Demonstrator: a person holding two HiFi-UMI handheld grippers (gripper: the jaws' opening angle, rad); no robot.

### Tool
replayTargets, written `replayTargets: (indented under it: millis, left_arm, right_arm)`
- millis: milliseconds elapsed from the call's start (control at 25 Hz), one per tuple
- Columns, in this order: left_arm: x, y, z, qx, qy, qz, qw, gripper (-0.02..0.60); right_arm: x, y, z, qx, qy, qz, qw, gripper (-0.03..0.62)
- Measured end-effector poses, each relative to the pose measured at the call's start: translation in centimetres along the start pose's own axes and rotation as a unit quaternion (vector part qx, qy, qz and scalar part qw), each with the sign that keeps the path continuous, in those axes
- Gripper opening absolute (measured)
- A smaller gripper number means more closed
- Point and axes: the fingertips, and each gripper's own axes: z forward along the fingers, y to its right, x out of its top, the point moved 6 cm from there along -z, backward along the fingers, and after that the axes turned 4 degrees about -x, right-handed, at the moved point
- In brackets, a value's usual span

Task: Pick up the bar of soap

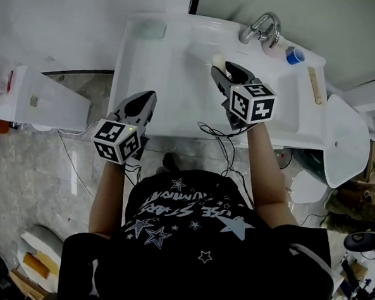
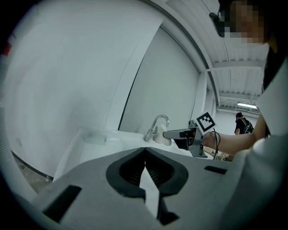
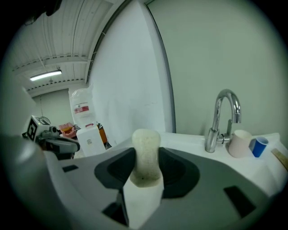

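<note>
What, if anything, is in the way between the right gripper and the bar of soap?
Nothing visible. The bar of soap is already clamped between the jaws of the right gripper, standing upright between them over the sink. No other thing sits between the pads and the soap.

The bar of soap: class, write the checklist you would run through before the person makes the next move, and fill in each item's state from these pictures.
1. The bar of soap sits between the jaws of the right hand-held gripper: ok, the pads press on both its sides.
2. The soap is off the sink: ok, it is held above the basin.
3. The soap is clear of the faucet: ok, they are apart.
4. The left hand-held gripper is free: ok, it is shut with nothing between its jaws.
5. The grip is firm enough against slipping: cannot tell.
</note>
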Motion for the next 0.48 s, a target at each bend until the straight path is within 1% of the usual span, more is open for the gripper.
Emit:
replayTargets:
  millis: [160,480]
  left_arm:
    - [0.1,2.1,1.0,0.013,0.001,-0.003,0.9999,0.01]
    - [-0.9,6.8,1.8,0.021,-0.009,0.004,0.9997,0.009]
  right_arm:
    - [-1.3,1.7,-2.6,0.003,-0.001,0.004,1.0,0.175]
    - [-3.6,4.2,-7.3,0.003,0.001,0.012,1.0,0.174]
